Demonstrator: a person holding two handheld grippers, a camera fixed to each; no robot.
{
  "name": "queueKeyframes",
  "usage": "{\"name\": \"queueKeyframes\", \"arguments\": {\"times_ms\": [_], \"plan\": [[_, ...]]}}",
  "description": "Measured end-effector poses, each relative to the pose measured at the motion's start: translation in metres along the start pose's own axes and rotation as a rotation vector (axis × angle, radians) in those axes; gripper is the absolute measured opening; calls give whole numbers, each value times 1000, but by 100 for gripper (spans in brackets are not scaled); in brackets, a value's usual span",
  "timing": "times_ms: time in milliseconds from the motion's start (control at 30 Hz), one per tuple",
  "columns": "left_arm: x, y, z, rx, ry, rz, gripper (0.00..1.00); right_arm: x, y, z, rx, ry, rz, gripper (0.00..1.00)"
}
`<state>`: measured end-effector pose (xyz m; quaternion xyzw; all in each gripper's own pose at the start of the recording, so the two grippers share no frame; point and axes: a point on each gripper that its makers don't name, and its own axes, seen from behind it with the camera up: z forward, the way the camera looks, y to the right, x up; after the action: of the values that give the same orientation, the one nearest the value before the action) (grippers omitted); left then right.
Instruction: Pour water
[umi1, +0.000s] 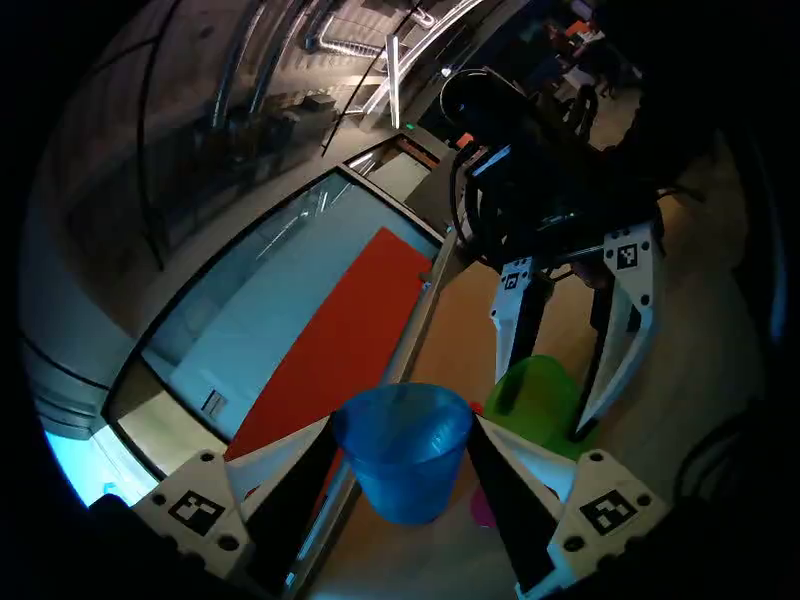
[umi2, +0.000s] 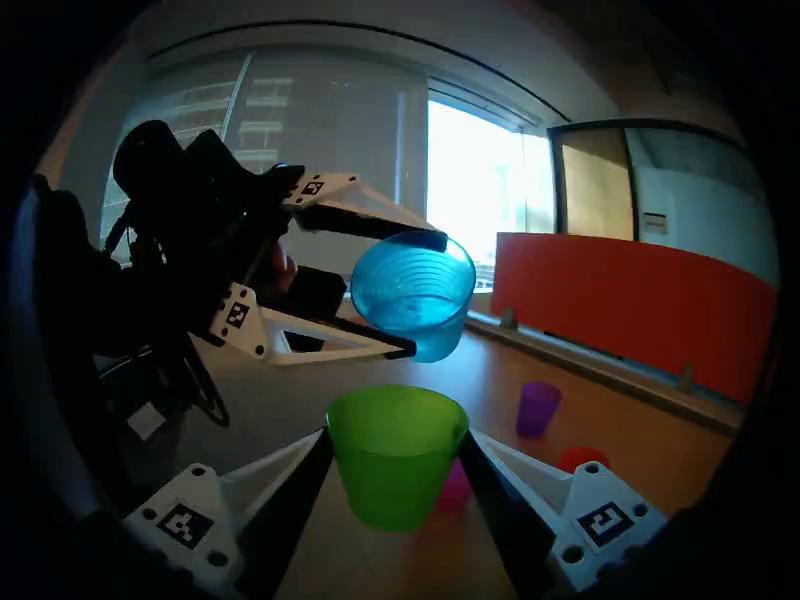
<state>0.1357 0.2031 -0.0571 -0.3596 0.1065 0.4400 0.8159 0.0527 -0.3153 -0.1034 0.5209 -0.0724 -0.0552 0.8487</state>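
A translucent blue cup (umi1: 405, 460) sits between the fingers of my left gripper (umi1: 405, 455), which is shut on it. In the right gripper view that same blue cup (umi2: 415, 292) hangs tilted, its mouth turned toward the camera, above and behind a green cup (umi2: 396, 452). My right gripper (umi2: 396, 460) is shut on the green cup, which stands upright over the wooden table (umi2: 610, 430). In the left gripper view the green cup (umi1: 538, 398) shows beyond the blue one, held by the right gripper (umi1: 550, 405). I cannot tell whether either cup holds water.
A small purple cup (umi2: 537, 407) stands on the table. A red object (umi2: 582, 458) and a pink one (umi2: 455, 488) lie nearby. An orange panel (umi2: 640, 300) runs along the table's far edge, with windows behind. A hand (umi2: 282, 268) holds the left gripper.
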Motion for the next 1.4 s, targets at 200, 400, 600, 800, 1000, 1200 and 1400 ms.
{"name": "queueKeyframes", "arguments": {"times_ms": [200,400,600,800,1000,1200,1400], "plan": [[3,2,2,-9,2,12,88,0,0,-1,0,1,-1,91],[5,2,4,-13,1,38,87,0,1,-2,0,3,-2,91],[8,6,5,-18,2,57,87,0,0,-3,-2,6,-2,91],[10,5,6,-19,1,82,88,1,0,-3,-2,7,-3,91],[13,3,7,-20,-2,110,88,2,0,-3,-2,10,-4,91],[13,3,9,-18,-4,132,88,3,-1,-4,0,13,-4,91],[15,3,9,-17,-2,139,88,3,0,-5,-1,14,-6,91]]}}
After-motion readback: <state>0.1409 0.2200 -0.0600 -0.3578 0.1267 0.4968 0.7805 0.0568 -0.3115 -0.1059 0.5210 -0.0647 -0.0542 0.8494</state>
